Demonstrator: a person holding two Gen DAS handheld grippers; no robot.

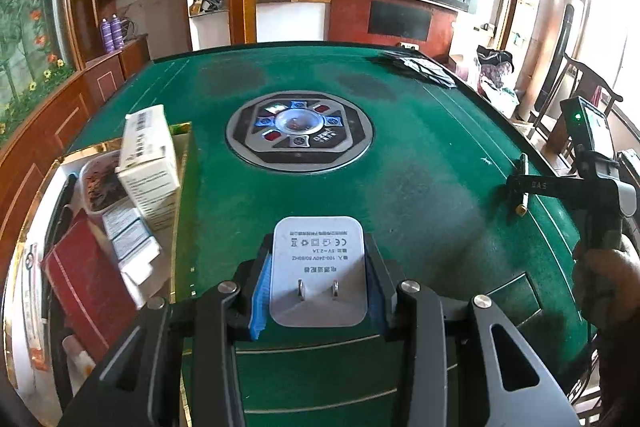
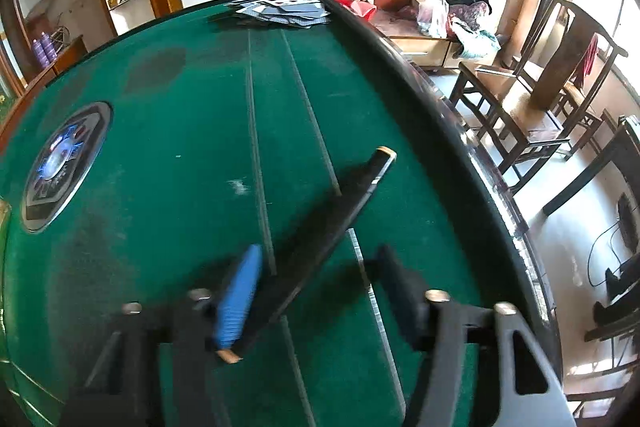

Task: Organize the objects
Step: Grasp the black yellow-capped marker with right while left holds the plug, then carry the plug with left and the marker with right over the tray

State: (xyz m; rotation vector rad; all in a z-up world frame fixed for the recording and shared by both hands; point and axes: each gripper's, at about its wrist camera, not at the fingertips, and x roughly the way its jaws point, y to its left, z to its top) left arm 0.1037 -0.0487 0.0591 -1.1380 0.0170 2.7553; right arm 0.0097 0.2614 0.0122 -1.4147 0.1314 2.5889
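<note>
A white power adapter (image 1: 318, 267) with two metal prongs sits between the blue pads of my left gripper (image 1: 319, 239), which is shut on it above the green felt table (image 1: 420, 163). In the right wrist view a long black bar with tan ends (image 2: 332, 223) lies diagonally on the felt. My right gripper (image 2: 320, 255) straddles it, open; the blue left pad (image 2: 240, 291) is against the bar and the right finger stands apart. From the left wrist view, the right gripper (image 1: 516, 187) is low over the bar (image 1: 521, 205) at the right.
A gold-rimmed tray (image 1: 178, 131) on the left holds a white carton (image 1: 150, 167), a red box (image 1: 86, 279) and several smaller items. A round control panel (image 1: 299, 129) marks the table's middle. Playing cards (image 2: 284, 11) lie at the far edge. Wooden chairs (image 2: 520, 107) stand beyond the right rim.
</note>
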